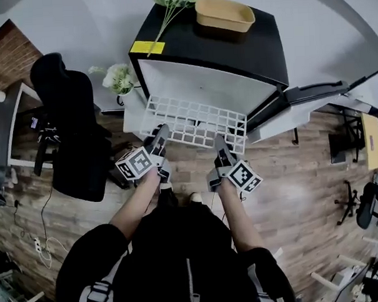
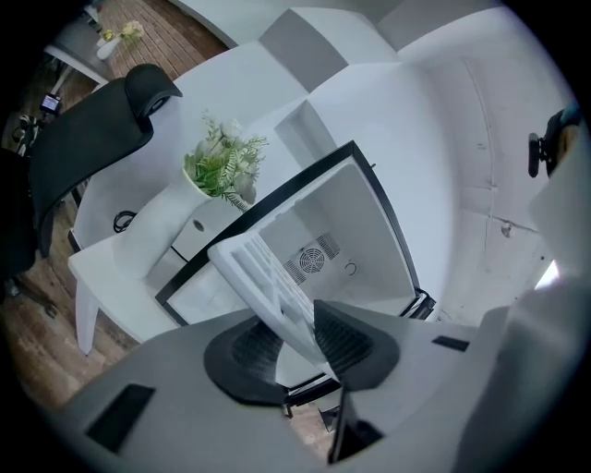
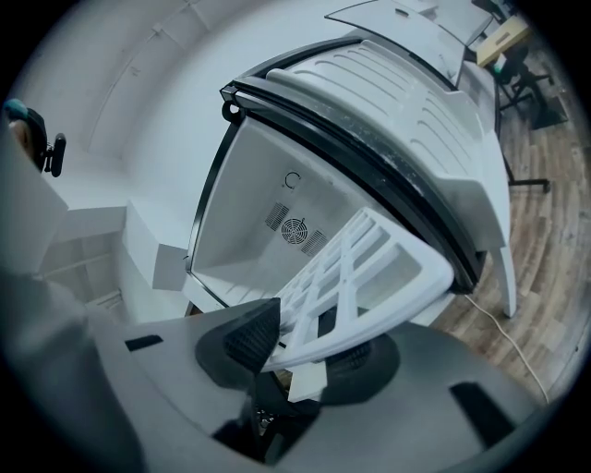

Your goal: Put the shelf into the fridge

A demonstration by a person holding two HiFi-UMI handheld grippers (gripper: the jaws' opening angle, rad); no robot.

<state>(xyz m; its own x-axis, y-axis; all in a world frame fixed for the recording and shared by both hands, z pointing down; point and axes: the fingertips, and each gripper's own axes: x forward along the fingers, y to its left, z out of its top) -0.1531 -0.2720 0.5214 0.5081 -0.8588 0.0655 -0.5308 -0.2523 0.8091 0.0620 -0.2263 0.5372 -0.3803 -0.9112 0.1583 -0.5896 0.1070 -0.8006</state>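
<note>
The left hand-held gripper (image 2: 297, 340) and the right hand-held gripper (image 3: 300, 342) are each closed on the near rim of the white plastic lattice shelf (image 1: 194, 121), with the pads pressing it from both sides. I think there is one grip near each end so that the broad shelf stays level and can slide in straight. The shelf hangs just before the mouth of the small black fridge with a white interior (image 1: 208, 84) and is not yet seated inside. The fridge door (image 1: 299, 105) stands open at the right.

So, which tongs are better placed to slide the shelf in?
Left, probably: left tongs and right tongs grip the shelf, but the left sit nearer the fridge; the right are beside its door.
</note>
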